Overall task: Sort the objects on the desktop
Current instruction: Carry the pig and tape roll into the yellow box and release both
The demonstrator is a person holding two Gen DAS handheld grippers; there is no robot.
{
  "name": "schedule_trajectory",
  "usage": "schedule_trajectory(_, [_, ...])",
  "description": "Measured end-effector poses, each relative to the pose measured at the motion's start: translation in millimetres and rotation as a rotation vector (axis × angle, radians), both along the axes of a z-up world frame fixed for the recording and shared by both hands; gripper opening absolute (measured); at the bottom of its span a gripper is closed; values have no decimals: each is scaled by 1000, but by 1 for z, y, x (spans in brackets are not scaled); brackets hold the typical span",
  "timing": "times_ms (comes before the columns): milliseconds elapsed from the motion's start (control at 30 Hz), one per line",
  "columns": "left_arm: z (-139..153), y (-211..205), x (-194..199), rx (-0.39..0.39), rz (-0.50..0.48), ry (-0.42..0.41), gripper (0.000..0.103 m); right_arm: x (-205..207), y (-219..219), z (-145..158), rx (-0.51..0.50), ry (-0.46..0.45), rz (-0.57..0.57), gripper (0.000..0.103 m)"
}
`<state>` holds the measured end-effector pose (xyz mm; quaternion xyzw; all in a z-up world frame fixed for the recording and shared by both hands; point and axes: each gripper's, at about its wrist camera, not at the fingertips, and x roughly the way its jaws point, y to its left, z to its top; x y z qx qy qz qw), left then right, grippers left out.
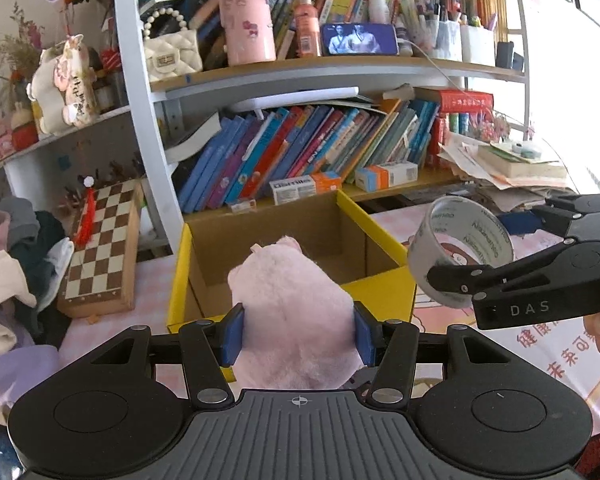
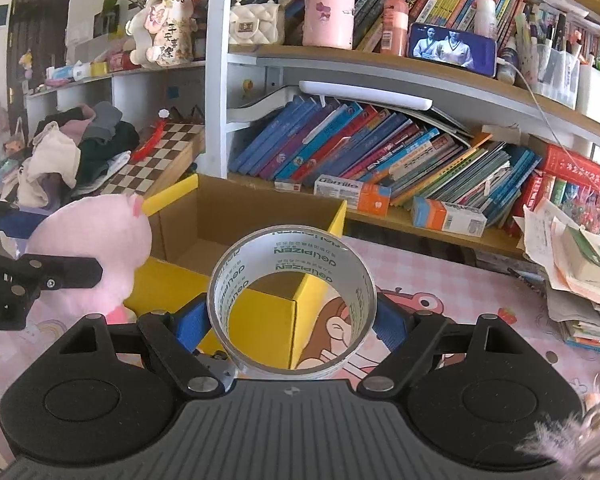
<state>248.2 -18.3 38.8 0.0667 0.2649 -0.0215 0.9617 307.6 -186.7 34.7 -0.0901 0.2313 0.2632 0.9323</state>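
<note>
Left wrist view: my left gripper (image 1: pixel 298 334) holds a pink plush toy (image 1: pixel 296 312), its blue fingers (image 1: pixel 233 334) pressed into the toy's two sides. The toy hangs at the near edge of an open cardboard box (image 1: pixel 374 232) with yellow flaps, which stands on the desk (image 1: pixel 540 356) under a pink printed cover. Inside, I can see only bare cardboard walls and floor. To the right, my right gripper (image 1: pixel 456 248) carries a roll of clear tape (image 1: pixel 460 250) just beside the box's right flap and above the desk.

Right wrist view: my right gripper (image 2: pixel 292 320) clamps the roll of tape (image 2: pixel 292 300) across its width, its fingers (image 2: pixel 192 320) closed on the outer sides and the roll's hole facing the camera. The box's (image 2: pixel 260 312) near corner shows through the hole. At left, the plush toy (image 2: pixel 96 248) sits in my left gripper (image 2: pixel 76 256), touching the box's left wall.

Behind the box are a bookshelf (image 1: pixel 340 66) full of books, a phone (image 1: pixel 358 39) with a lit screen, and a chessboard (image 1: pixel 100 248) to the left.
</note>
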Motion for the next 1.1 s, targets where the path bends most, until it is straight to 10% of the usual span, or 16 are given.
schedule_trajectory(733, [23, 42, 42, 29, -59, -77, 53, 51, 54, 39, -103, -148, 142, 82])
schedule_trajectory(1100, [6, 54, 93, 46, -73, -31, 54, 110, 97, 10, -279, -125, 246, 82])
